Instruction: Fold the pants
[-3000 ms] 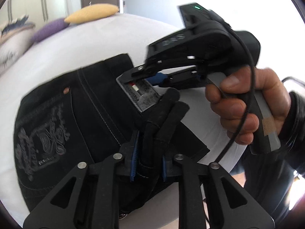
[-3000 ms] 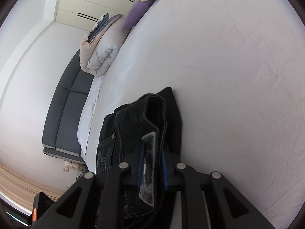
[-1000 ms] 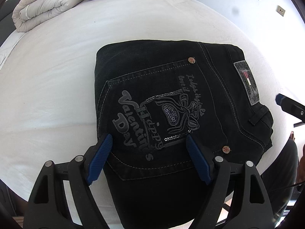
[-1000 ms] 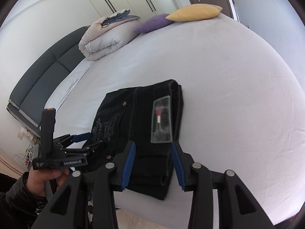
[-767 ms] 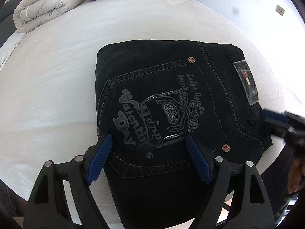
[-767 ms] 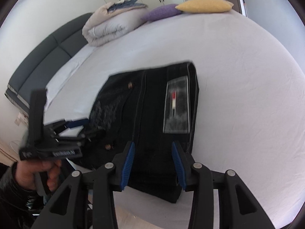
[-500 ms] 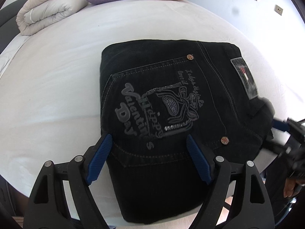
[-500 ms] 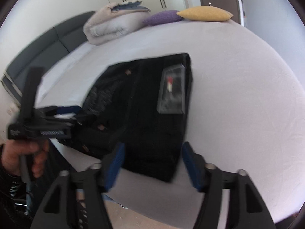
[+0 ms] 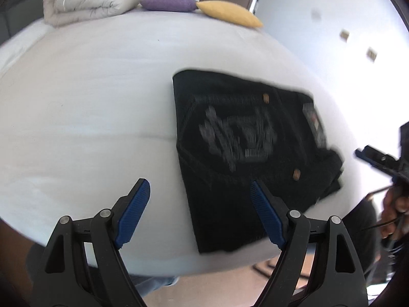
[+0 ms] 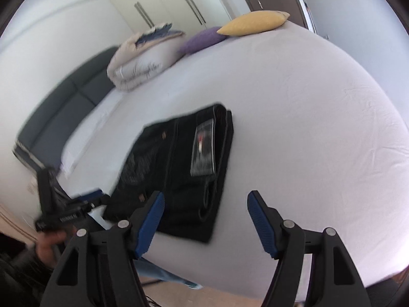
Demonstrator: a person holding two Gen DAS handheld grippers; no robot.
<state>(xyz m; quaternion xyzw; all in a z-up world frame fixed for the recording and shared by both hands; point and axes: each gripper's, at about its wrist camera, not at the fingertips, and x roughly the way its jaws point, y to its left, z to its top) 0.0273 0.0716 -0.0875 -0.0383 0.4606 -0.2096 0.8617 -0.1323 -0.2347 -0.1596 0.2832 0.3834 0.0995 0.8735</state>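
The black pants (image 9: pixel 245 151) lie folded into a flat rectangle on the white bed (image 9: pixel 97 107), back pocket print and waist label up. My left gripper (image 9: pixel 200 192) is open and empty, held above the bed's near edge, its right finger over the pants' near part. My right gripper (image 10: pixel 205 202) is open and empty, held back from the pants (image 10: pixel 184 168), which lie ahead and left of it. The left gripper shows in the right wrist view (image 10: pixel 84 202), beside the pants' left corner. The right gripper shows at the far right of the left wrist view (image 9: pixel 378 158).
A rolled beige duvet (image 9: pixel 87 0), a purple cushion (image 9: pixel 168 3) and a yellow cushion (image 9: pixel 230 12) lie at the bed's far end. A dark grey sofa (image 10: pixel 64 117) stands past the bed's left side. The bed's near edge drops to the floor (image 10: pixel 230 296).
Both grippers have let go of the pants and pulled back from them. The right gripper's jaws have widened. The pants lie still, folded.
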